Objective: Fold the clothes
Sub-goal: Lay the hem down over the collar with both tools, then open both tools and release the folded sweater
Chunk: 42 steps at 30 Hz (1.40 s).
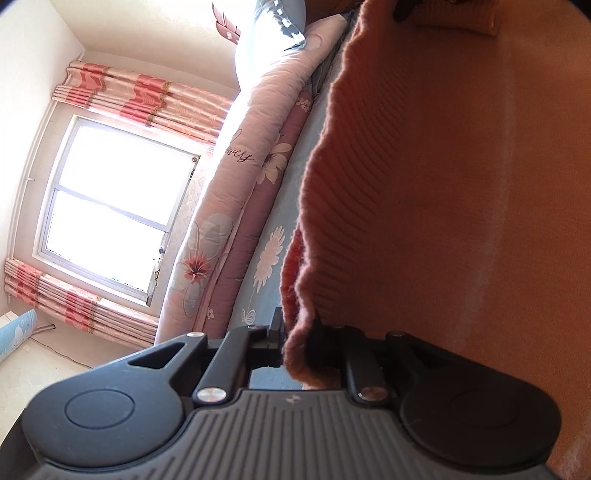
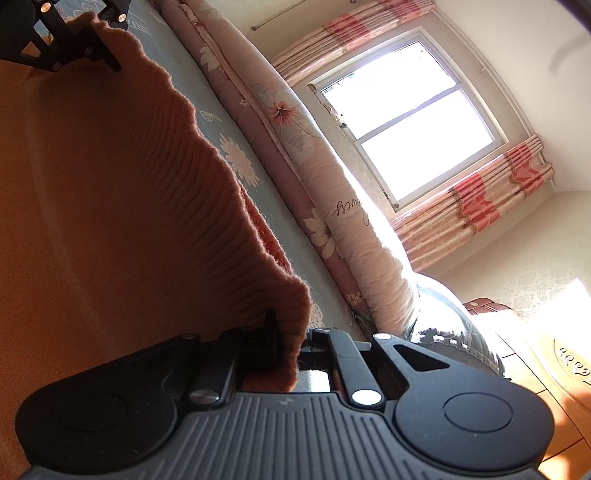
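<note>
An orange knitted sweater (image 1: 424,184) with a ribbed hem is stretched out over the bed, hem edge raised. In the left wrist view my left gripper (image 1: 297,341) is shut on one corner of that hem, and the fuzzy cloth bunches between its black fingers (image 1: 276,330). In the right wrist view the sweater (image 2: 110,184) fills the left half, and my right gripper (image 2: 291,345) is shut on the other hem corner. The left gripper (image 2: 94,44) also shows far off at the top left of that view, at the hem's other end.
The bed has a pale blue floral sheet (image 1: 273,251). A rolled pink floral quilt (image 1: 236,177) and a pillow (image 1: 273,33) lie along its far side. Behind them are a bright window (image 1: 118,206) and pink curtains (image 1: 140,99). Wooden furniture (image 2: 554,373) stands at the right.
</note>
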Each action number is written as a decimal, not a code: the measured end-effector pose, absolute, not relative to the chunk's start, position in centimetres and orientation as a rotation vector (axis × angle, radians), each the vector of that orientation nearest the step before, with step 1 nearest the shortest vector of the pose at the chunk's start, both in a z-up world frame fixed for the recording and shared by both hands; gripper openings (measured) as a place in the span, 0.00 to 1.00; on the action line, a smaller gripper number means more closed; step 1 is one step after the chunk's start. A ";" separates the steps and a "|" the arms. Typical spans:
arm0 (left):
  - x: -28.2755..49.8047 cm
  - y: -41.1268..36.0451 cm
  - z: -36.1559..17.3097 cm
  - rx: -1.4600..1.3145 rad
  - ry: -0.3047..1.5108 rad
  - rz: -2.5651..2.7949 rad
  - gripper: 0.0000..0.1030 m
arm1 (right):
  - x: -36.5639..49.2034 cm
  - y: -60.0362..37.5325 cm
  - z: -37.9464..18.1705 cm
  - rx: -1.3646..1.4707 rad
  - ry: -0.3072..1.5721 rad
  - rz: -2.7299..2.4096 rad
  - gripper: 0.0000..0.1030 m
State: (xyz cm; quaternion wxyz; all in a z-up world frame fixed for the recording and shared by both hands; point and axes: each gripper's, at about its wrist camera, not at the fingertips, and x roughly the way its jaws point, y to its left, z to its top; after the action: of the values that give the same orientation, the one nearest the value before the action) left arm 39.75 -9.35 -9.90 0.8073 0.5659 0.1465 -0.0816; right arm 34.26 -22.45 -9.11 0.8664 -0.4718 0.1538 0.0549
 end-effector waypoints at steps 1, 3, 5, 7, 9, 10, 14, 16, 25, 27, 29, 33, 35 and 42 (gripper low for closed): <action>40.2 -9.4 -10.0 1.203 0.324 -0.178 0.13 | 34.6 -22.5 -9.4 -0.988 0.330 0.118 0.09; 40.9 -9.7 -10.5 1.203 0.335 -0.183 0.14 | 35.3 -22.6 -9.9 -0.987 0.346 0.126 0.09; 41.6 -9.9 -10.9 1.199 0.344 -0.186 0.14 | 35.9 -22.8 -10.3 -0.981 0.360 0.130 0.09; 42.3 -10.1 -11.2 1.192 0.354 -0.183 0.14 | 36.3 -22.8 -10.4 -0.977 0.362 0.134 0.09; 43.1 -10.2 -11.4 1.177 0.373 -0.188 0.14 | 36.8 -22.8 -10.6 -0.972 0.363 0.136 0.09; 43.5 -10.3 -11.5 1.170 0.382 -0.194 0.14 | 37.2 -22.8 -10.8 -0.969 0.370 0.141 0.09; 44.5 -9.7 -11.7 1.138 0.412 -0.204 0.14 | 38.9 -22.8 -11.8 -0.955 0.393 0.156 0.09; 44.5 -9.6 -11.7 1.139 0.419 -0.207 0.15 | 39.4 -22.7 -11.7 -0.935 0.403 0.159 0.09; 45.2 -8.2 -5.7 0.866 0.468 -0.294 0.50 | 39.3 -24.2 -8.5 -0.793 0.392 0.190 0.69; 45.6 -7.4 -3.7 0.751 0.494 -0.321 0.51 | 39.7 -25.2 -7.4 -0.710 0.421 0.205 0.70; 46.4 -6.0 -2.5 0.681 0.510 -0.313 0.51 | 40.2 -26.6 -6.0 -0.603 0.446 0.216 0.70; 47.3 -2.6 -1.7 0.582 0.548 -0.278 0.56 | 41.0 -29.1 -4.5 -0.417 0.494 0.230 0.71; 44.9 0.0 -3.0 0.491 0.592 -0.278 0.56 | 42.3 -30.6 -4.1 -0.316 0.535 0.244 0.72; 44.8 4.2 -2.8 0.167 0.614 -0.260 0.55 | 42.7 -35.6 -2.9 0.121 0.511 0.362 0.72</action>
State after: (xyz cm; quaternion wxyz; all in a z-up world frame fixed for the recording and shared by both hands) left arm 44.76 4.17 -2.77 0.9415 0.0820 0.3012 -0.1273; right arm 42.72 -35.65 -2.94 0.9495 0.0592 0.2514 0.1780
